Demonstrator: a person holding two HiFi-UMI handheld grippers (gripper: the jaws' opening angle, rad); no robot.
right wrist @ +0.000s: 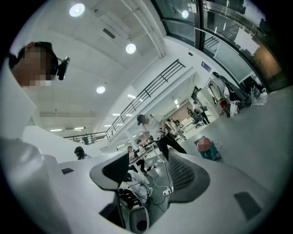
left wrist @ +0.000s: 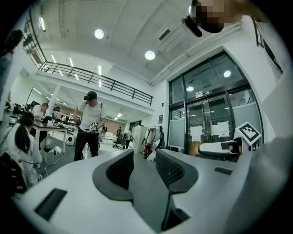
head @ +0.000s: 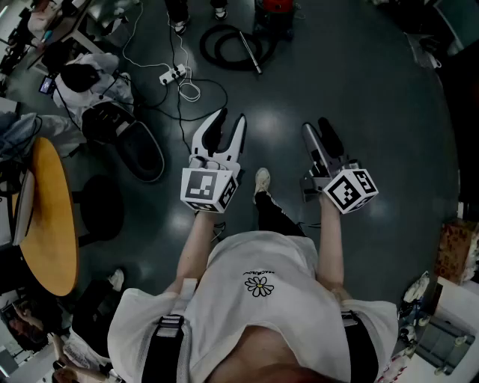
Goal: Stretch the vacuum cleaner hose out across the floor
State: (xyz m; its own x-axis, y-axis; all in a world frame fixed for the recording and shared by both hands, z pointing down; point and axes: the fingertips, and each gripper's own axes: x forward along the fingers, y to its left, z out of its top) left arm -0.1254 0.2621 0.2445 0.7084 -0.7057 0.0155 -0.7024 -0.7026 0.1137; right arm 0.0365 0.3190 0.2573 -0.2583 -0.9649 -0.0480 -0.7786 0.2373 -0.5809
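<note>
- The vacuum cleaner hose (head: 212,56) lies on the dark floor (head: 359,90) at the top of the head view, curled in a black loop and not stretched.
- One end of the loop goes to the red vacuum cleaner (head: 275,9), which stands at the upper edge. A metal tube (head: 251,54) lies across the right part of the loop.
- The hose is well apart from both grippers, further ahead of the person.
- The left hand-held gripper (head: 228,129) is held level in front of the person's body. Its jaws stand apart and there is nothing between them; only the far room shows in the gap.
- The right hand-held gripper (head: 319,136) is beside it, also level. Its jaws are wide and hold nothing; between them only the floor far off can be seen.
- A white power strip (head: 174,73) with thin cables lies on the floor, to the left of the hose and near it.
- The person's shoe (head: 262,179) is on the floor between the two grippers.
- A round bench with a wooden top (head: 49,217) stands at the left edge of the head view.
</note>
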